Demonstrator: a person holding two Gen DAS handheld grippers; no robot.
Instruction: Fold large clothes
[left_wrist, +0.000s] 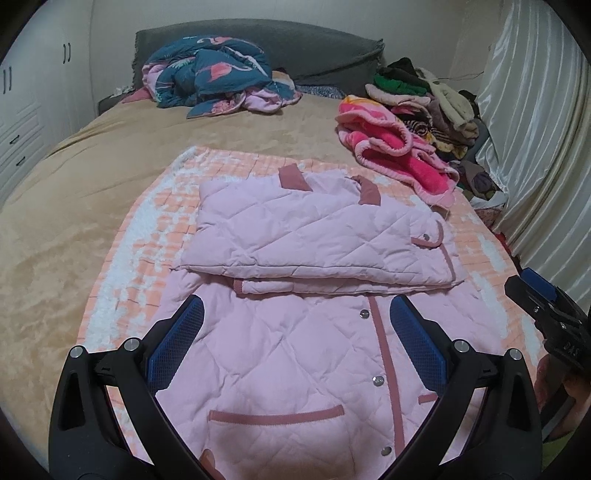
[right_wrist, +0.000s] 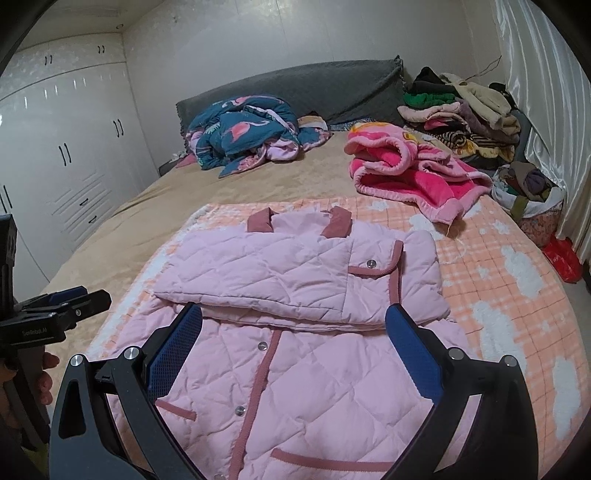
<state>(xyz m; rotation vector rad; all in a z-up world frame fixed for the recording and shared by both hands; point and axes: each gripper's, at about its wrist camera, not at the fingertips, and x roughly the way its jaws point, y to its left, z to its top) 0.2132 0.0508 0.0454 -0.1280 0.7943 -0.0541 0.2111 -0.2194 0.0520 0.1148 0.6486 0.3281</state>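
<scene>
Bed (left_wrist: 92, 155) with half-folded pink quilted jacket (left_wrist: 295, 332), left gripper (left_wrist: 297, 314) and right gripper (right_wrist: 293, 323) both agape, empty.

Both tools are held side by side and apart, the left tool (left_wrist: 297, 314) and the right tool (right_wrist: 293, 325) each with its blue-padded fingers spread wide, gripping nothing, a bare hand (right_wrist: 40, 373) behind the left one.
</scene>
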